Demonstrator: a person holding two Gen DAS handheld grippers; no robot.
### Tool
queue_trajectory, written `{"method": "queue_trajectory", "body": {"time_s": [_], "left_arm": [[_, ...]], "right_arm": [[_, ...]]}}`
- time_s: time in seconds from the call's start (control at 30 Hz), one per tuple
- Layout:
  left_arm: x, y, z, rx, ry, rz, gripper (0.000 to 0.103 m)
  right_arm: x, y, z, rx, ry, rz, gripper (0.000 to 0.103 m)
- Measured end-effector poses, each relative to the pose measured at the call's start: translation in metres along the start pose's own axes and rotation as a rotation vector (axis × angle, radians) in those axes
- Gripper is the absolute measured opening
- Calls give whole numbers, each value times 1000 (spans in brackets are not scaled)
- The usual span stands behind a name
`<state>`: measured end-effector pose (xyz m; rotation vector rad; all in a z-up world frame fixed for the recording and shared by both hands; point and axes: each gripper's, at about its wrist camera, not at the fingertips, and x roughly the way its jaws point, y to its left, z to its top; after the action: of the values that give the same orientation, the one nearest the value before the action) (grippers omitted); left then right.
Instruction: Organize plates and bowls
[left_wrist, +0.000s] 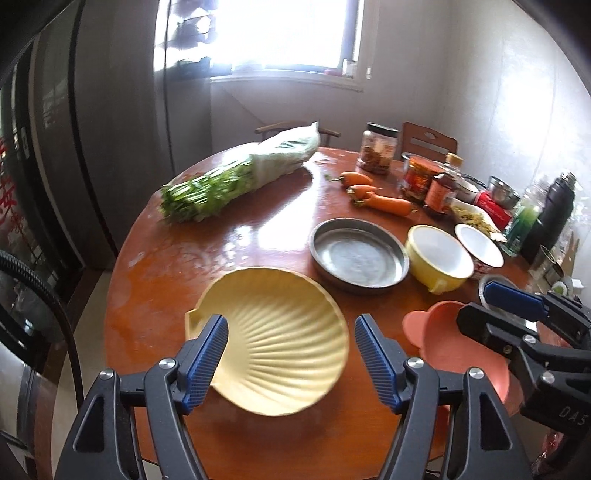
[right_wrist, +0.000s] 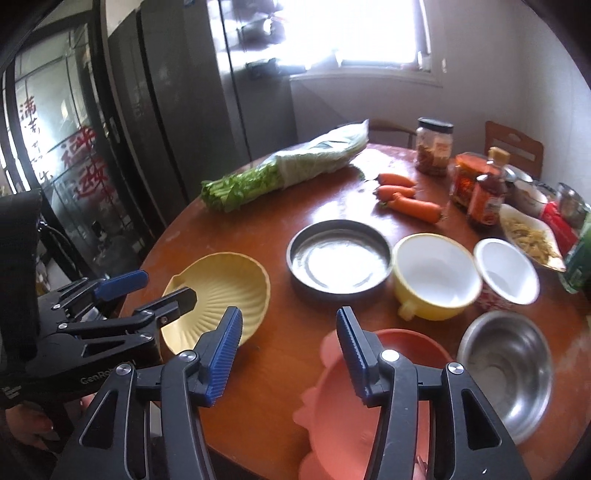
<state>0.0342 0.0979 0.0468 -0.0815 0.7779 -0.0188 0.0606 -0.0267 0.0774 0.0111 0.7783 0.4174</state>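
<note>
A pale yellow shell-shaped plate (left_wrist: 280, 332) (right_wrist: 225, 288) lies on the round wooden table (left_wrist: 240, 236) near its front edge. My left gripper (left_wrist: 291, 332) (right_wrist: 166, 286) hangs open above it, fingers either side, not pressing on it. To the right sits a pink bowl (left_wrist: 439, 332) (right_wrist: 332, 406) with an eared rim. My right gripper (right_wrist: 290, 317) (left_wrist: 474, 306) is open over that bowl's left edge with nothing between its pads. Further back stand a flat steel plate (left_wrist: 358, 254) (right_wrist: 340, 256), a yellow handled bowl (left_wrist: 437, 258) (right_wrist: 436, 275) and a white bowl (left_wrist: 478, 249) (right_wrist: 506, 271). A steel bowl (right_wrist: 506, 373) sits at the right.
A bag of leafy greens (left_wrist: 236, 173) lies at the back left of the table, with carrots (left_wrist: 384, 201) in the middle. Jars, bottles and a dark flask (left_wrist: 550, 214) crowd the back right. A dish of food (right_wrist: 532, 236) stands behind the white bowl. Chairs stand beyond the far edge.
</note>
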Motion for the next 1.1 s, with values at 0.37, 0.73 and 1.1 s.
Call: {"method": "queue_trajectory", "body": {"time_s": [0.37, 0.73, 1.1], "left_arm": [[3, -61, -2, 75, 10, -70, 71], [29, -114, -5, 149, 81, -168, 71], [51, -118, -14, 163, 137, -152, 71]], "right_arm": [[-53, -47, -21, 81, -67, -71, 59], [-91, -99, -61, 195, -76, -206, 65], [-81, -110, -97, 258, -12, -197, 65]]}}
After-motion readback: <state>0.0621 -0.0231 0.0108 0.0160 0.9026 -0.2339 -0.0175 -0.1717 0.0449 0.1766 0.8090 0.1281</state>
